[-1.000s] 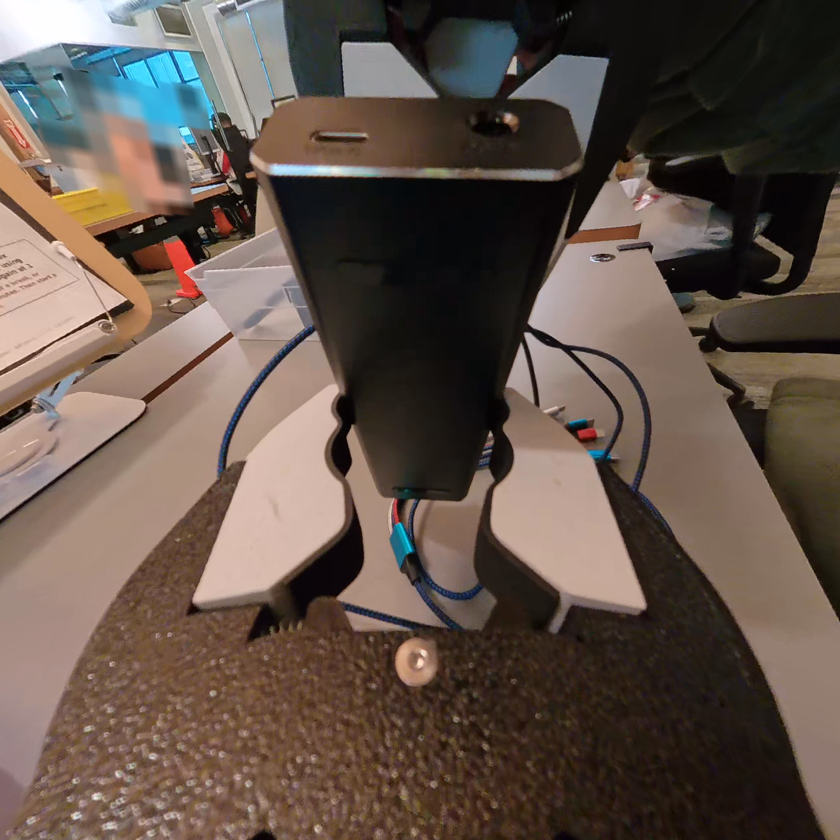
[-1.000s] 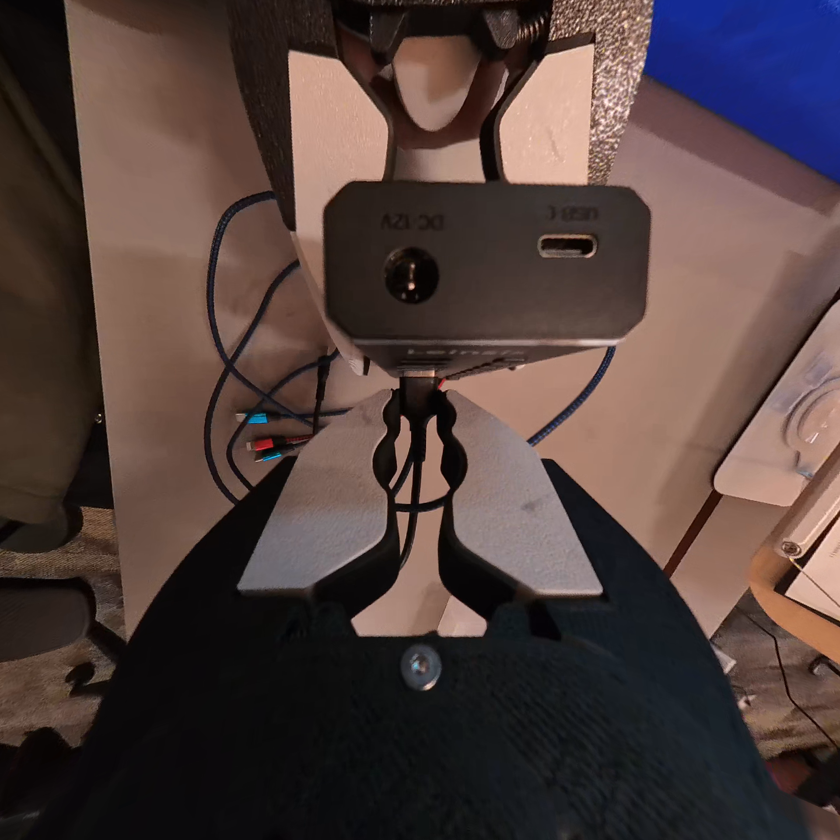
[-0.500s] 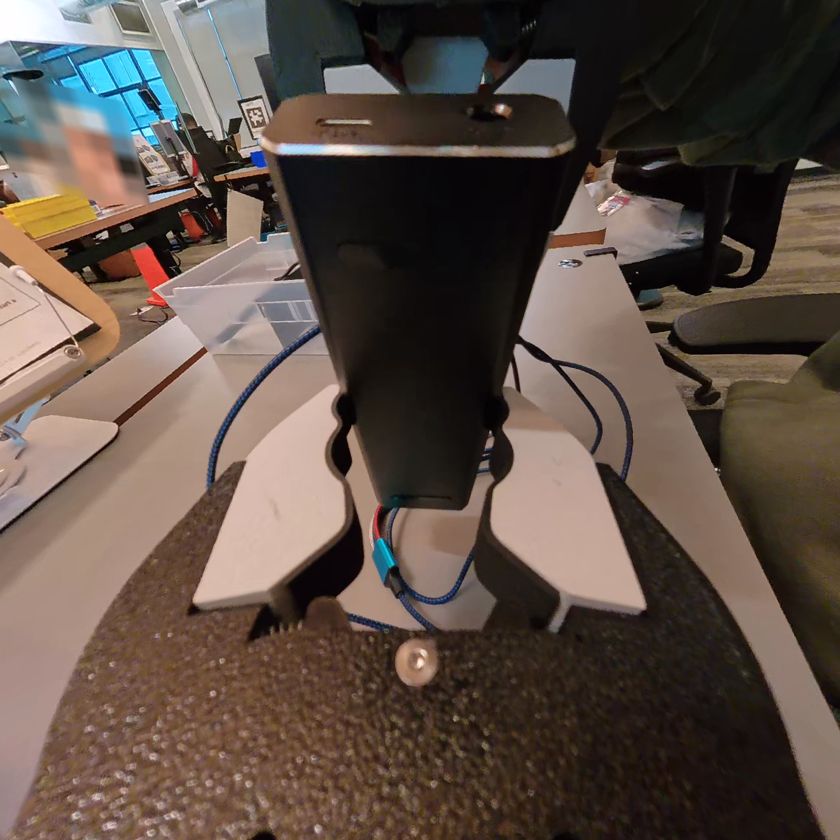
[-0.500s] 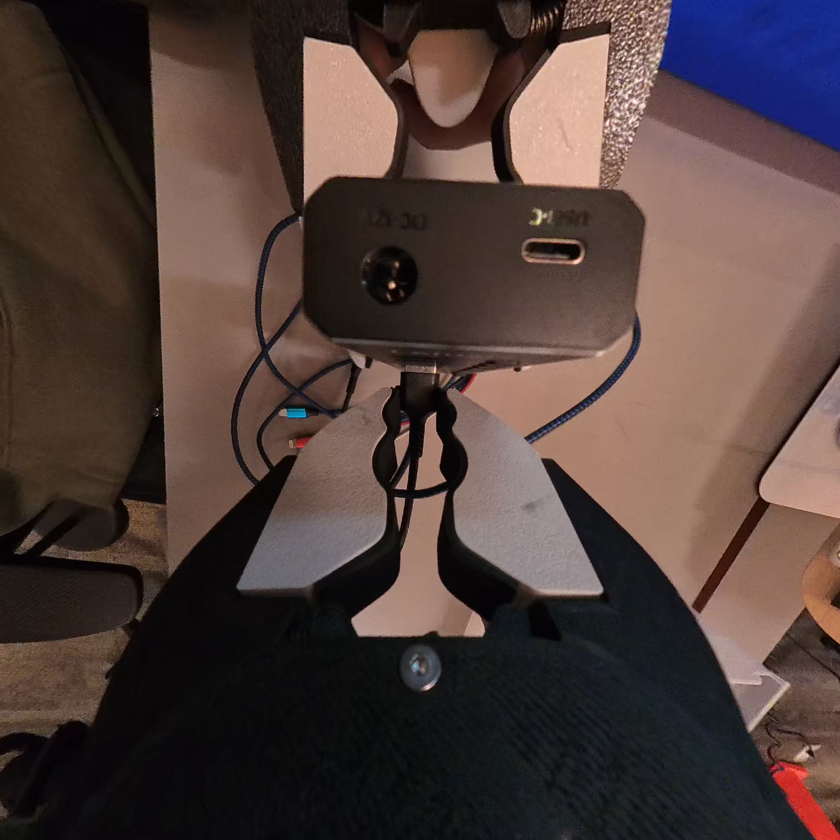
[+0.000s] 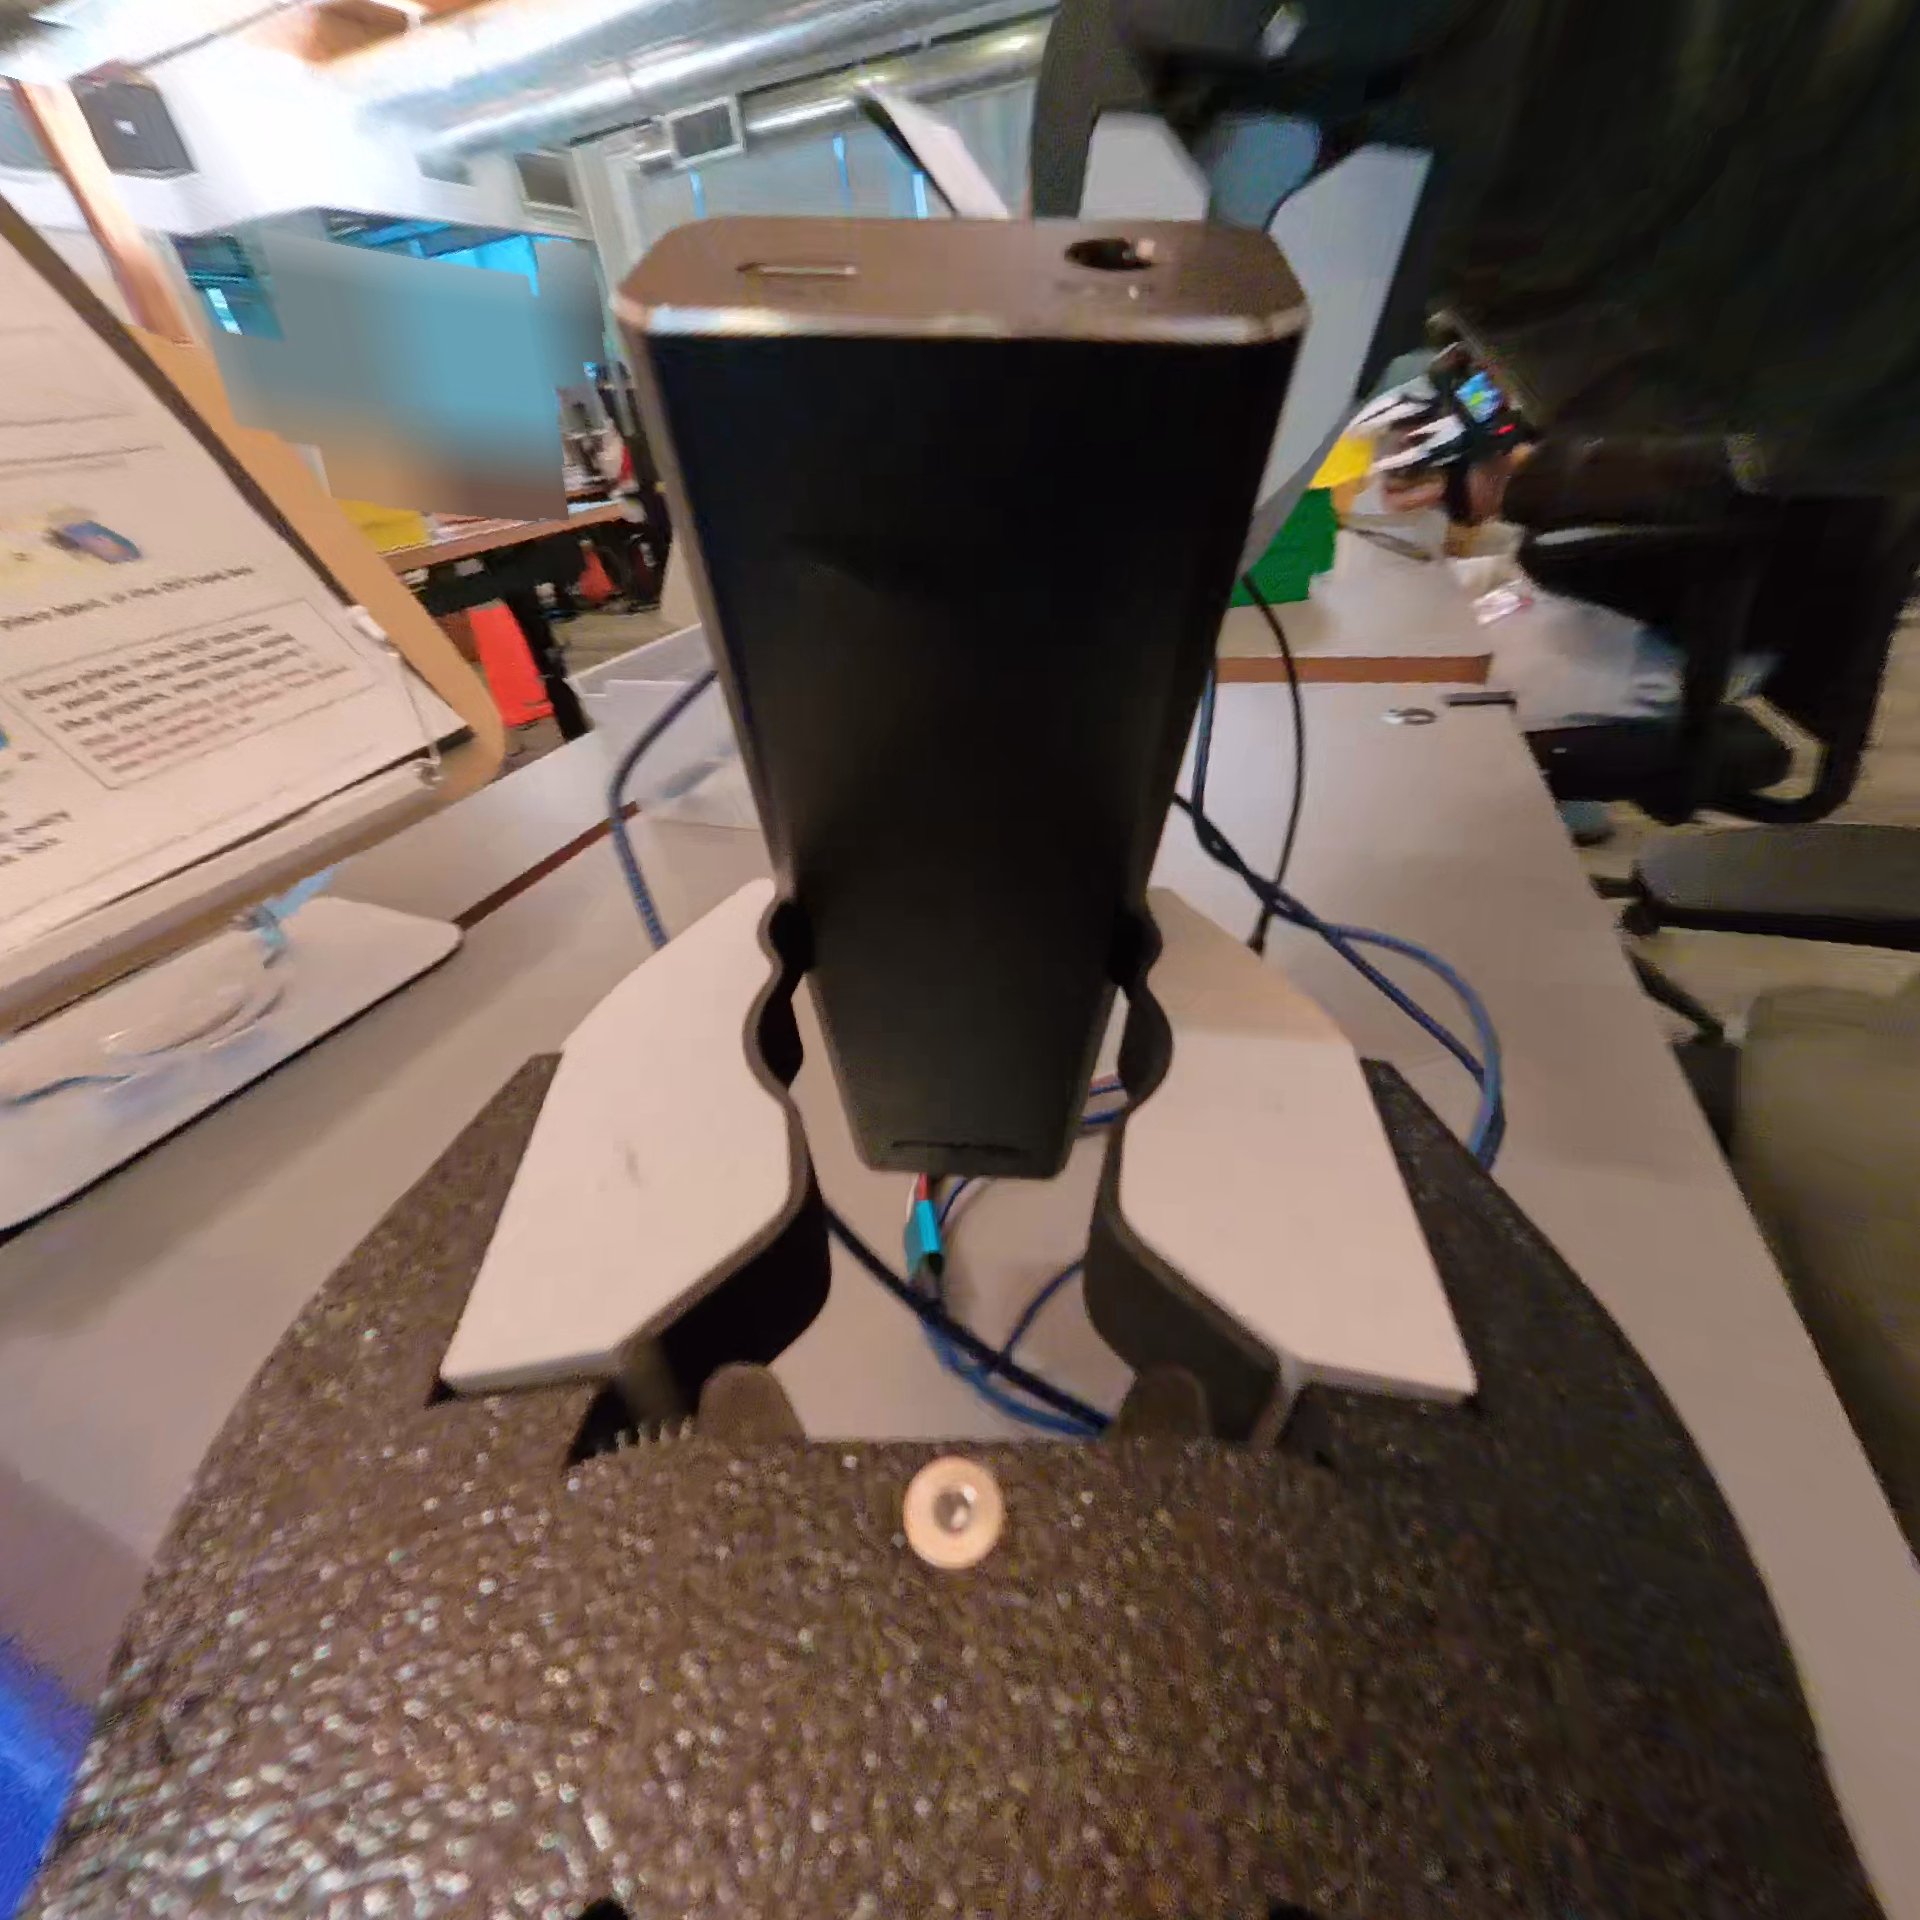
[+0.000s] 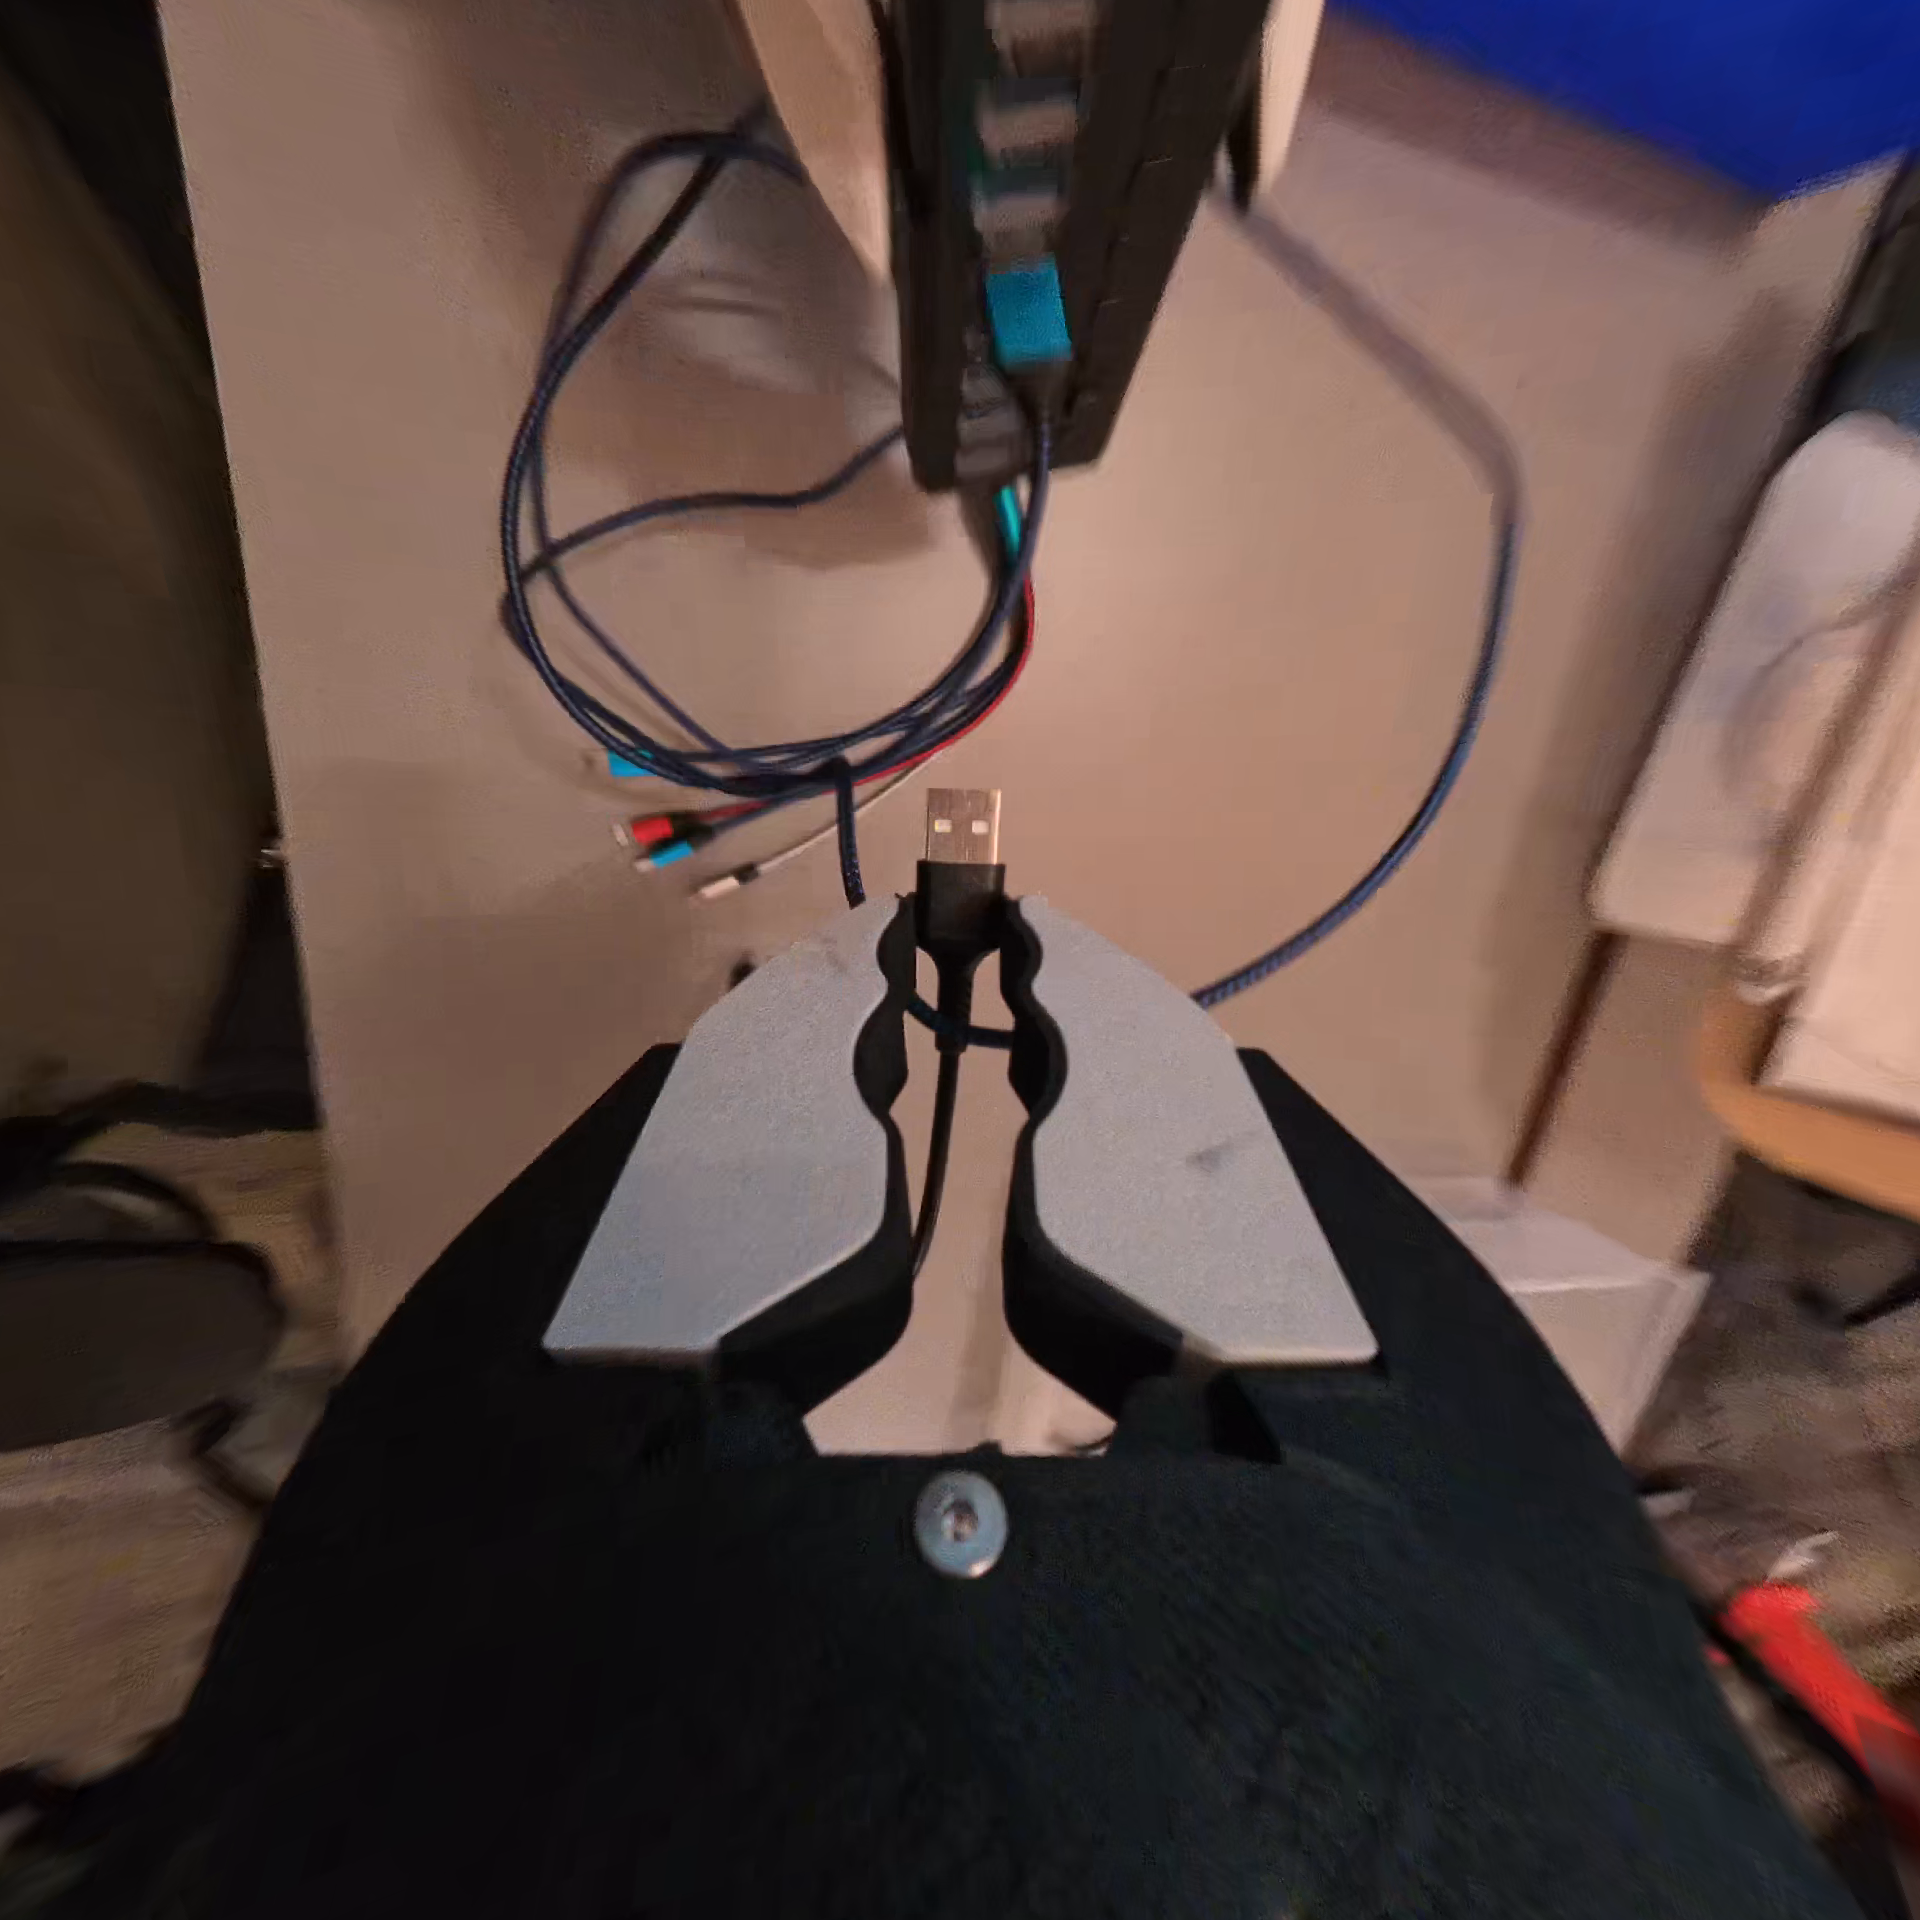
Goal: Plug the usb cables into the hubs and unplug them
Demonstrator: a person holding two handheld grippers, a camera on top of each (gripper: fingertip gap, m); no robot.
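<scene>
My left gripper (image 5: 956,935) is shut on a black USB hub (image 5: 956,675) and holds it upright above the grey table (image 5: 1455,935). The hub also shows at the top of the right wrist view (image 6: 1039,260), with a blue plug (image 6: 1029,322) in one of its ports. My right gripper (image 6: 958,914) is shut on a black USB plug (image 6: 961,862). The plug's metal tip points at the hub and is clear of it, well below it in the picture. Blue braided cables (image 6: 582,582) loop on the table, with several loose connector ends (image 6: 665,842) beside them.
A clipboard stand with a printed sheet (image 5: 208,644) stands at the left on a flat base (image 5: 260,997). Office chairs (image 5: 1766,873) are to the right of the table. A person in dark clothing (image 5: 1610,208) is behind the hub. About 11 cm separates my left fingertips from my right.
My right gripper has pulled the black plug out of the hub and drawn back from it. The hub now shows its port side instead of its end face. My left gripper has shifted toward the clipboard.
</scene>
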